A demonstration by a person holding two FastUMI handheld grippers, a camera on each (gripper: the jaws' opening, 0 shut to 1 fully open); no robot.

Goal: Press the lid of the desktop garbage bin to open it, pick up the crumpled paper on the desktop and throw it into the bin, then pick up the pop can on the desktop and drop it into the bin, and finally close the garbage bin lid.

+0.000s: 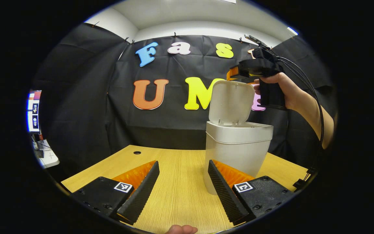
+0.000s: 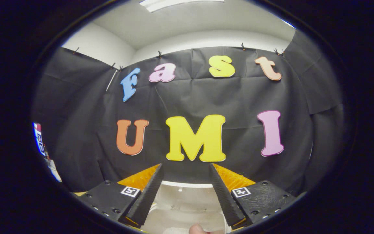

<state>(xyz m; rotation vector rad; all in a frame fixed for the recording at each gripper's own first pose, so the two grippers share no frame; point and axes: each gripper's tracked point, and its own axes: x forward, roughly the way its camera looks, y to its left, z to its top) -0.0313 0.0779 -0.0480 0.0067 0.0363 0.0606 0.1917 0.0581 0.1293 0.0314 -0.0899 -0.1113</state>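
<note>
bin's inside hidden from the left gripper view; contents can't be told. right gripper view looks down past its fingers at pale plastic, prob. the lid, cut off at the frame's bottom. white bin (image 1: 237,152) stands on wood desk (image 1: 174,182), lid (image 1: 231,101) (image 2: 187,201) tilted up, open. left gripper (image 1: 183,188) low over desk, jaws wide, nothing held, bin just beside its right finger. right gripper (image 1: 243,74) (image 2: 184,191), in a hand (image 1: 279,87), sits above the lid, jaws wide, empty.
</note>
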